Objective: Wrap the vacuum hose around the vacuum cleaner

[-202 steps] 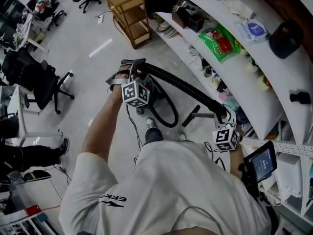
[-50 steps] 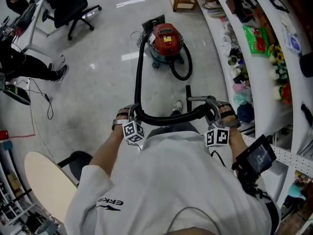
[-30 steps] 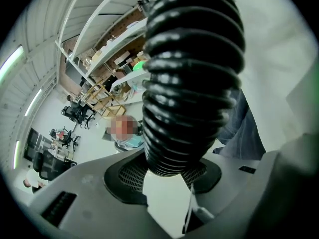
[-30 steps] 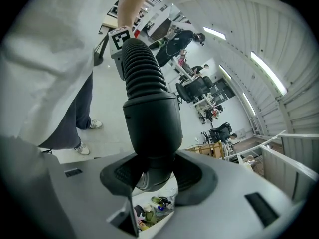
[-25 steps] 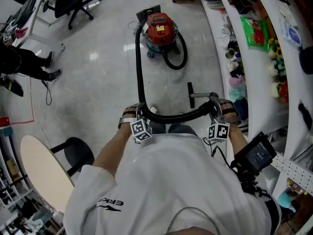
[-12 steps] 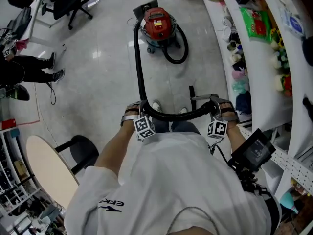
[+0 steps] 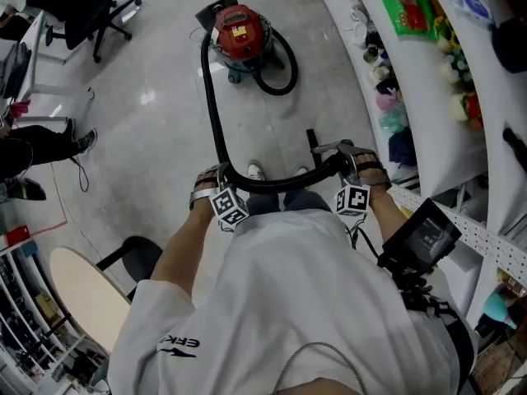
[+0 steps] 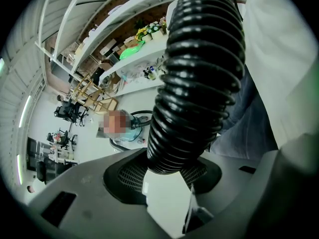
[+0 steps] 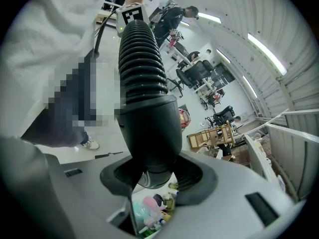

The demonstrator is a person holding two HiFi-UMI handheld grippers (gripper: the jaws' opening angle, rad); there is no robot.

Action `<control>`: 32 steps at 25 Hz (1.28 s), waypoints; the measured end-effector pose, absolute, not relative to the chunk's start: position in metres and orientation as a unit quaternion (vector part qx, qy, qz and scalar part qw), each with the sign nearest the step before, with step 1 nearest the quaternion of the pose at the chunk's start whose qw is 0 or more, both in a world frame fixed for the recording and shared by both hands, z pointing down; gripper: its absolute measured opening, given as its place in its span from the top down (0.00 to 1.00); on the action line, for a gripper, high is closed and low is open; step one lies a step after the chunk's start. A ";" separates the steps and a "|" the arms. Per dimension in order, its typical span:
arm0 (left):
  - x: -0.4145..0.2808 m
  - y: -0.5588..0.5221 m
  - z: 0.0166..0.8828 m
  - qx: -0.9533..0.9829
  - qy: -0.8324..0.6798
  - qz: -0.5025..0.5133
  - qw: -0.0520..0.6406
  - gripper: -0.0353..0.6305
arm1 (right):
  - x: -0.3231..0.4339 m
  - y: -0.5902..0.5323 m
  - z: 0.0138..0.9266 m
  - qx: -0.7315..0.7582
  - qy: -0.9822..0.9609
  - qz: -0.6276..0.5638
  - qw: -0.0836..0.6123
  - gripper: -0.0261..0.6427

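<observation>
The red vacuum cleaner [image 7: 239, 30] stands on the floor ahead of me. Its black ribbed hose [image 7: 211, 97] runs from the cleaner back to my left gripper [image 7: 219, 178], then crosses in front of my body to my right gripper [image 7: 346, 158]. In the left gripper view the ribbed hose [image 8: 199, 78] fills the gap, and the left gripper [image 8: 167, 176] is shut on it. In the right gripper view the smooth end cuff [image 9: 149, 133] of the hose sits between the pads, with the right gripper [image 9: 152, 178] shut on it.
A black loop [image 7: 278, 66] lies beside the cleaner. A dark wand piece [image 7: 314, 145] rests on the floor near my right gripper. Curved white shelves [image 7: 412, 113] with goods run along the right. An office chair [image 7: 82, 6], a seated person's legs [image 7: 37, 142] and a round beige top [image 7: 78, 303] are at the left.
Both grippers keep their hold on the hose. The right gripper has sunk a little, and the cleaner now sits further left in the head view.
</observation>
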State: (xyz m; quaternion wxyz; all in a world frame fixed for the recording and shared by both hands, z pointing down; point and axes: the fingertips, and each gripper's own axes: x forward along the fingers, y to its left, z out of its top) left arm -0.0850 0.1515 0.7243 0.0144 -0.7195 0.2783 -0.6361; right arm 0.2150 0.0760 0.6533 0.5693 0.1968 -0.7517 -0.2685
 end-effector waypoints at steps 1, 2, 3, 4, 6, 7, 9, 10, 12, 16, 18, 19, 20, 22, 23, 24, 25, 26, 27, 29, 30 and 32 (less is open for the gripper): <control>-0.084 0.151 0.724 -0.719 0.278 -0.637 0.017 0.68 | 0.216 0.076 0.654 0.197 -0.751 -0.268 0.571 0.70; -0.083 0.151 0.724 -0.719 0.276 -0.637 0.018 0.68 | 0.219 0.078 0.654 0.195 -0.749 -0.268 0.574 0.70; -0.081 0.151 0.724 -0.720 0.274 -0.637 0.020 0.68 | 0.221 0.081 0.654 0.191 -0.746 -0.270 0.577 0.70; -0.081 0.152 0.724 -0.721 0.271 -0.637 0.021 0.69 | 0.224 0.085 0.655 0.187 -0.745 -0.272 0.580 0.70; -0.081 0.152 0.725 -0.721 0.265 -0.640 0.023 0.69 | 0.228 0.092 0.654 0.183 -0.742 -0.273 0.584 0.70; -0.083 0.152 0.726 -0.721 0.263 -0.641 0.024 0.68 | 0.230 0.095 0.653 0.183 -0.742 -0.273 0.585 0.70; -0.085 0.152 0.728 -0.720 0.258 -0.643 0.026 0.69 | 0.236 0.100 0.653 0.184 -0.742 -0.271 0.586 0.70; -0.086 0.152 0.728 -0.721 0.256 -0.644 0.027 0.68 | 0.240 0.103 0.652 0.184 -0.743 -0.267 0.586 0.70; -0.087 0.153 0.728 -0.721 0.252 -0.645 0.030 0.68 | 0.249 0.108 0.649 0.192 -0.748 -0.245 0.586 0.70; -0.086 0.152 0.728 -0.722 0.250 -0.645 0.031 0.68 | 0.273 0.108 0.631 0.263 -0.774 -0.145 0.557 0.70; -0.084 0.151 0.727 -0.723 0.250 -0.644 0.033 0.68 | 0.283 0.100 0.621 0.321 -0.790 -0.063 0.518 0.70; -0.083 0.151 0.727 -0.723 0.249 -0.643 0.034 0.68 | 0.285 0.094 0.615 0.352 -0.798 -0.009 0.490 0.70; -0.083 0.151 0.727 -0.724 0.249 -0.642 0.035 0.68 | 0.286 0.087 0.610 0.383 -0.803 0.054 0.454 0.70; -0.081 0.150 0.726 -0.725 0.247 -0.642 0.038 0.69 | 0.284 0.071 0.602 0.437 -0.798 0.189 0.370 0.70; -0.080 0.151 0.726 -0.725 0.246 -0.642 0.040 0.68 | 0.283 0.062 0.601 0.458 -0.786 0.253 0.328 0.70; -0.079 0.151 0.726 -0.726 0.245 -0.642 0.041 0.69 | 0.284 0.054 0.602 0.475 -0.770 0.311 0.292 0.70; -0.079 0.151 0.727 -0.726 0.245 -0.642 0.042 0.68 | 0.285 0.047 0.606 0.486 -0.751 0.359 0.267 0.70; -0.078 0.151 0.727 -0.726 0.244 -0.642 0.044 0.68 | 0.286 0.043 0.612 0.493 -0.731 0.397 0.255 0.69; -0.077 0.152 0.727 -0.726 0.243 -0.642 0.045 0.68 | 0.287 0.041 0.620 0.496 -0.712 0.426 0.256 0.66; -0.076 0.153 0.726 -0.726 0.242 -0.642 0.048 0.69 | 0.291 0.044 0.637 0.497 -0.677 0.472 0.268 0.58; -0.076 0.154 0.725 -0.726 0.242 -0.642 0.050 0.68 | 0.293 0.048 0.646 0.497 -0.659 0.497 0.267 0.57; -0.076 0.156 0.724 -0.725 0.240 -0.643 0.055 0.68 | 0.294 0.058 0.660 0.490 -0.622 0.564 0.237 0.55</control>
